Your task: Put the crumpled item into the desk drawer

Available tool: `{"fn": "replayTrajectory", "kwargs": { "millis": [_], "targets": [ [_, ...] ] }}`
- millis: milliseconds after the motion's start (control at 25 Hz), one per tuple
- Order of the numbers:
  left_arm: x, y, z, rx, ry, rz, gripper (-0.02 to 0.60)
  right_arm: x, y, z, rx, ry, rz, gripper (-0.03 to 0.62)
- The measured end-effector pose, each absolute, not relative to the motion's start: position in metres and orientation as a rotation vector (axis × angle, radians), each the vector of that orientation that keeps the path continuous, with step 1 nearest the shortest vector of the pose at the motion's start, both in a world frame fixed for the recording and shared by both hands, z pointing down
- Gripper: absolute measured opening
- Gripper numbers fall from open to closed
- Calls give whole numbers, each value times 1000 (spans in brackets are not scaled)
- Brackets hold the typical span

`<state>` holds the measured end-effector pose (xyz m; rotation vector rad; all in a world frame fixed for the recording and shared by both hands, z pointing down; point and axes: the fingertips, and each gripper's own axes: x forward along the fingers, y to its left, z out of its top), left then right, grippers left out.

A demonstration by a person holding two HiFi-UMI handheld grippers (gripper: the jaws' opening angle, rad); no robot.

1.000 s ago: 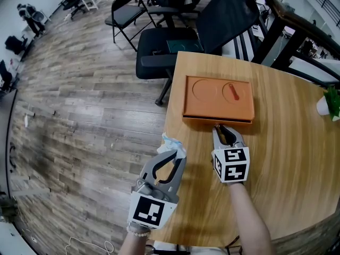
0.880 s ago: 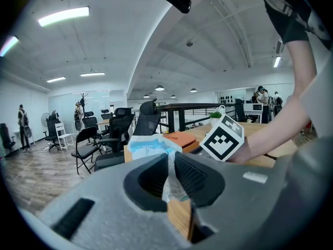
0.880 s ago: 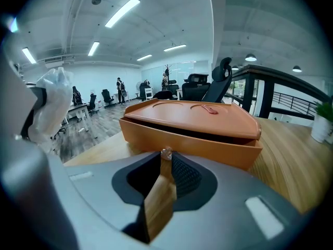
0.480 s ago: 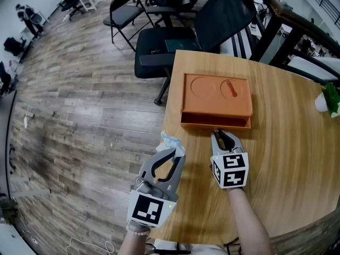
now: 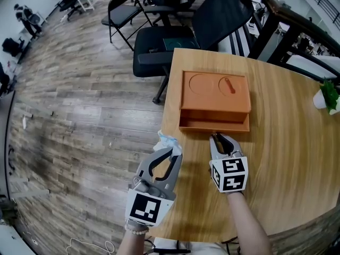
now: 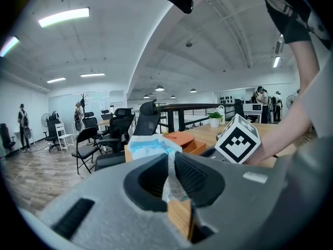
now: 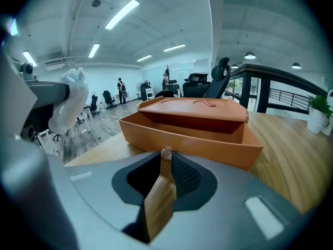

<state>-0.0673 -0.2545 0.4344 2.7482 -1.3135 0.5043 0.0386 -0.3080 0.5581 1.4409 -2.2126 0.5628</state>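
– Crumpled paper (image 5: 168, 140): where is it?
– At the tip of the left tongs (image 5: 171, 150), over the near left edge of the table (image 5: 287, 158). It is a white wad with some pale blue on it.
– Is it gripped or just resting there?
– Gripped. In the left gripper view the two jaws are pressed together on a thin fold of the wad (image 6: 175, 184), and the rest of it bulges out past the tips.
– And the drawer (image 5: 213, 123)?
– It stands part way out of the orange box (image 5: 215, 89), on the side facing the person. The paper is well apart from it, off to its left and nearer the person.
– What are the right tongs (image 5: 217, 137) doing?
– Their tips sit against the middle of the drawer's front. The right gripper view shows the jaws closed on a small knob (image 7: 166, 152) on that front, with the open drawer (image 7: 192, 134) just behind it.
– Anything else nearby?
– A black chair (image 5: 159, 47) stands past the far left corner of the table, and a small potted plant (image 5: 328, 95) sits at the right edge.
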Motion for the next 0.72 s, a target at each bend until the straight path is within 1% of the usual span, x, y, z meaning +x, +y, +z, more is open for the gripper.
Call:
{"fn": "replayTrajectory", "kwargs": {
  "millis": [720],
  "targets": [
    [-69, -247, 435, 2749, -1321, 491, 48, 34, -275, 560, 1412, -2211, 574, 72]
  ]
}}
